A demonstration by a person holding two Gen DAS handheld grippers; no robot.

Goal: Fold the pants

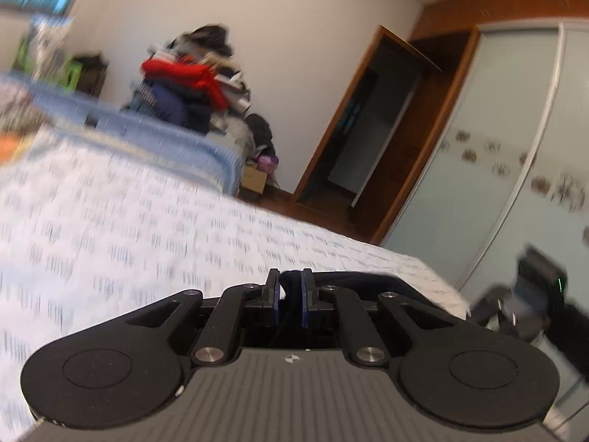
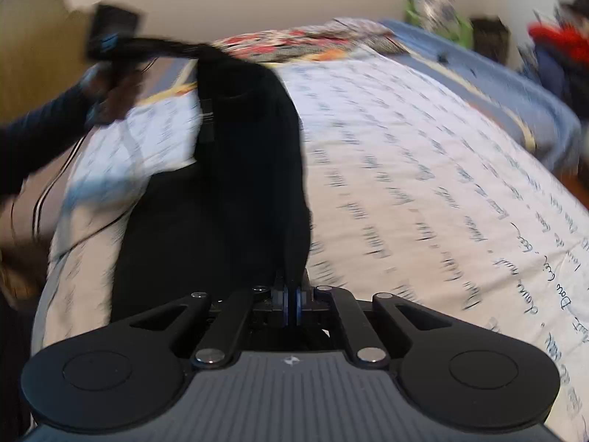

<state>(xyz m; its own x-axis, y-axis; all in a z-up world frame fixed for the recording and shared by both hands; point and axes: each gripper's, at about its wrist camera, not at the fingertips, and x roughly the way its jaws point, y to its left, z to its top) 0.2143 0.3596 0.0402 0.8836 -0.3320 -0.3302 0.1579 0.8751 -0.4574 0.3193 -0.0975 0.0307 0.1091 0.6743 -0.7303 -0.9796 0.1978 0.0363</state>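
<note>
The black pants [image 2: 235,169] hang stretched above the white bedspread with blue writing [image 2: 423,169]. My right gripper [image 2: 292,287] is shut on one end of them, the cloth pinched between its blue pads. My left gripper [image 1: 291,287] is shut on dark cloth of the pants [image 1: 353,280], which runs off to the right over the bed [image 1: 129,221]. In the right wrist view the left gripper [image 2: 110,40] holds the far end of the pants at upper left. The right gripper [image 1: 530,294] shows blurred at the right edge of the left wrist view.
A blue blanket [image 1: 165,140] and a flowered quilt [image 2: 305,42] lie at the far side of the bed. A pile of clothes [image 1: 195,84] stands beyond it. A wooden door frame [image 1: 353,125] and sliding wardrobe doors [image 1: 497,154] are to the right.
</note>
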